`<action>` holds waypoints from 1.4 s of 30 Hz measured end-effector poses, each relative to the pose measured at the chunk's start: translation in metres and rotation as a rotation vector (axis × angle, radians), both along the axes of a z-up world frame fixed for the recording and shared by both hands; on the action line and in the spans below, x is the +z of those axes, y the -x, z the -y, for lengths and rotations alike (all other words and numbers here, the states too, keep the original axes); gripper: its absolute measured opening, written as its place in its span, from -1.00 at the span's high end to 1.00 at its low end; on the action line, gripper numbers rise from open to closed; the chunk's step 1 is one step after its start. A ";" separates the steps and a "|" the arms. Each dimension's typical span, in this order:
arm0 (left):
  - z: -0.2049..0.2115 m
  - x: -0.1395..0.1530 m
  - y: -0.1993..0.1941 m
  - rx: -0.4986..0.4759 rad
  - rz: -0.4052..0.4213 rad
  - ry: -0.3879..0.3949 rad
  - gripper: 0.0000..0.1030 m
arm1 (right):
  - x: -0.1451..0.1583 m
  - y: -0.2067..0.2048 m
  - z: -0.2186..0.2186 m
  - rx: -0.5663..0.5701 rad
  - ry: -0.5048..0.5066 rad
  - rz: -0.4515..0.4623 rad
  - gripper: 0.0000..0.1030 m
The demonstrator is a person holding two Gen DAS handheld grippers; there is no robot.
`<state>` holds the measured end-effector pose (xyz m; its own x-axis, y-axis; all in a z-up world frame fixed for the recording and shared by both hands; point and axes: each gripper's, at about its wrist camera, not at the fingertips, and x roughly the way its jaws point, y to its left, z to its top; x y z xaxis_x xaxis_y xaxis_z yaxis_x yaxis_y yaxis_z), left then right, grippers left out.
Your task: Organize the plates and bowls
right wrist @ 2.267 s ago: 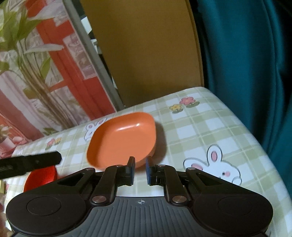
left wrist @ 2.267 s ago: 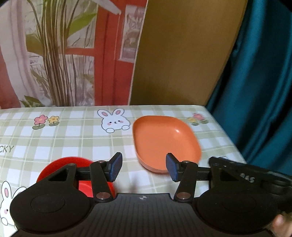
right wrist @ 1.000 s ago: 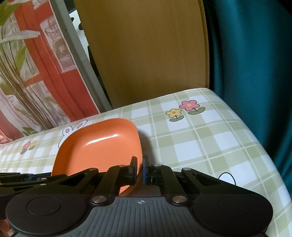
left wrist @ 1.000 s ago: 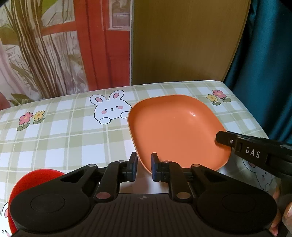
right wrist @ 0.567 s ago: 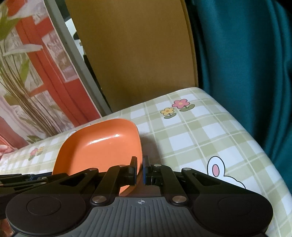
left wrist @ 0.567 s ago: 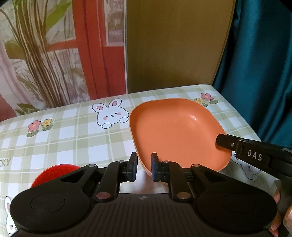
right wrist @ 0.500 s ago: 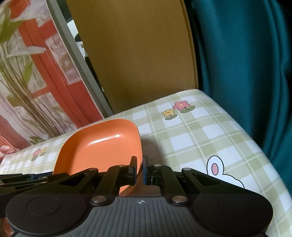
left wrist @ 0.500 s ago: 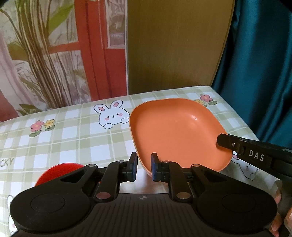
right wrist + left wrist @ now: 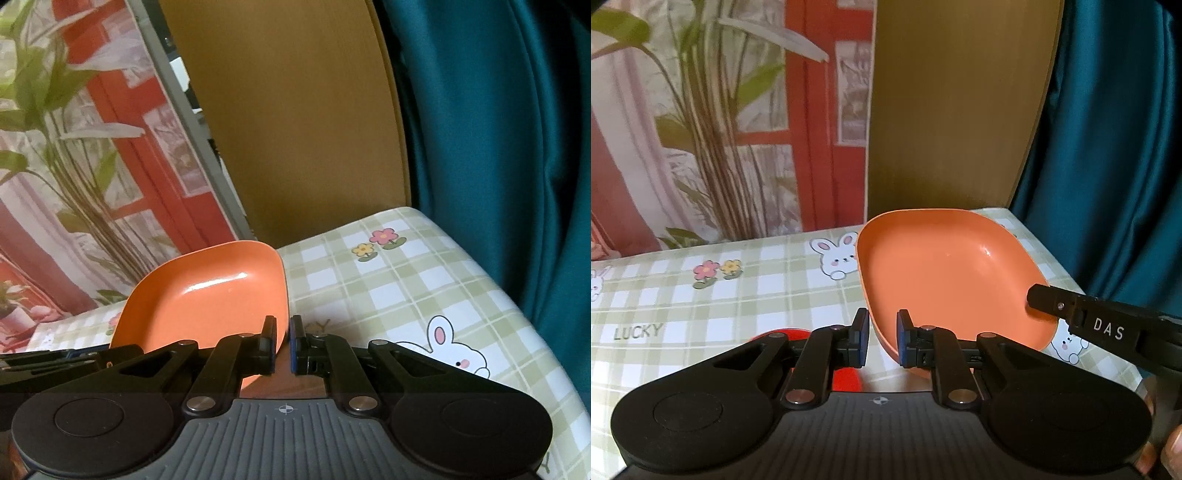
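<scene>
Nearest to each lens, both grippers are clamped on the same orange plate (image 9: 945, 273), one at each side of it. From the left wrist view, the left gripper (image 9: 882, 341) has its blue-padded jaws drawn in on the plate's near rim, which runs down between the two pads. From the right wrist view, the right gripper (image 9: 282, 345) has its jaws pinched almost together, with the plate's (image 9: 210, 295) right edge caught in the thin gap between them.

Just left of and below the left jaws, partly hidden behind the left finger linkage, a red dish (image 9: 846, 378) lies on the tablecloth (image 9: 701, 306); how deep it is cannot be told. To the right of the left jaws, the right gripper's finger (image 9: 1071, 314) reaches in over the plate's right rim, marked with the letters DAS.

Ahead of the jaws, the plate tilts up off the green checked cloth, with its far rim raised against the background. Beyond it on the cloth sit a printed rabbit (image 9: 836, 256) and a pair of printed flowers (image 9: 378, 242). Farther still, behind the table, stand a wooden board (image 9: 953, 110), a teal curtain (image 9: 498, 129) to the right, and a backdrop (image 9: 720, 110) with red frames and green leaves to the left.
</scene>
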<state>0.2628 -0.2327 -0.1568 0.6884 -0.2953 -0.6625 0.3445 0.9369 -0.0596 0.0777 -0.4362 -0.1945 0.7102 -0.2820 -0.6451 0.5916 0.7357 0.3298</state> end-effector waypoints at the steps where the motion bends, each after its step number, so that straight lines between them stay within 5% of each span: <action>1: -0.003 0.003 0.004 0.002 0.004 0.003 0.68 | 0.003 0.000 -0.004 0.002 0.001 0.003 0.87; 24: -0.144 0.050 0.038 0.125 0.066 0.087 0.68 | 0.064 -0.047 -0.130 0.116 -0.004 0.045 0.84; 42: -0.245 0.053 0.058 0.205 0.069 0.104 0.68 | 0.087 -0.098 -0.233 0.226 -0.018 0.044 0.82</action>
<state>0.2052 0.0119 -0.1042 0.7838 -0.2092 -0.5847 0.1547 0.9776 -0.1425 0.1752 -0.2035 -0.1076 0.7817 -0.1018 -0.6153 0.3973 0.8417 0.3656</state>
